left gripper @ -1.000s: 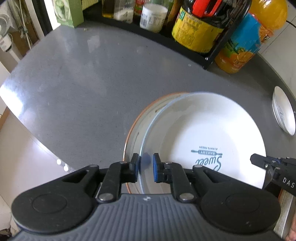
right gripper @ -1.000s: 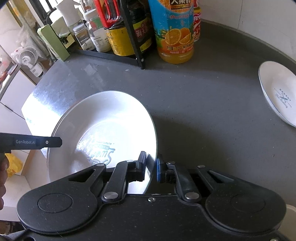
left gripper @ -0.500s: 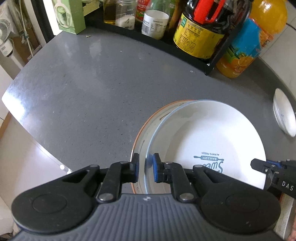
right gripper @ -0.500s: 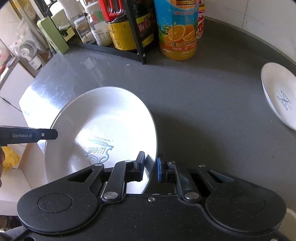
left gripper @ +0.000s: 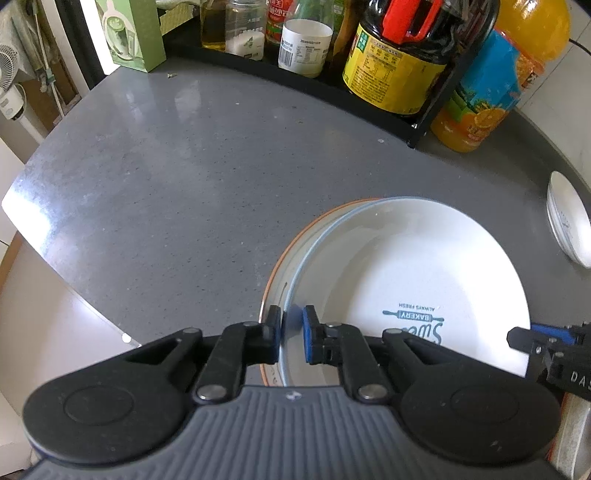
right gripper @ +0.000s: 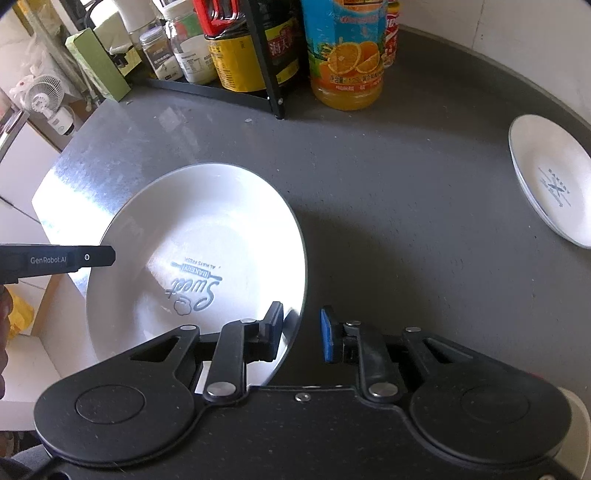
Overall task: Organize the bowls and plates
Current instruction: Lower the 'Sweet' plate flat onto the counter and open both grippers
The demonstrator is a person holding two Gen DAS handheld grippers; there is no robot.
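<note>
A large white plate [left gripper: 406, 280] with blue "Sweet Bakery" print rests on an orange-rimmed plate [left gripper: 280, 258] at the grey counter's near edge. My left gripper [left gripper: 290, 334] is shut on the white plate's left rim. In the right wrist view my right gripper [right gripper: 301, 334] has its jaws open around the same plate's [right gripper: 199, 251] right rim, not pinching it. A smaller white plate [right gripper: 550, 177] lies far right on the counter; it also shows in the left wrist view [left gripper: 567, 221].
A black rack [left gripper: 432, 110] of sauce and oil bottles runs along the back of the counter [left gripper: 166, 166]. An orange juice bottle [right gripper: 345, 51] stands beside it. A green box [left gripper: 129, 33] is at the back left. The counter drops off at the left.
My right gripper has opened and let go of the white plate's right rim. The plate has come down lower, over the orange-rimmed plate. My left gripper keeps its hold.
</note>
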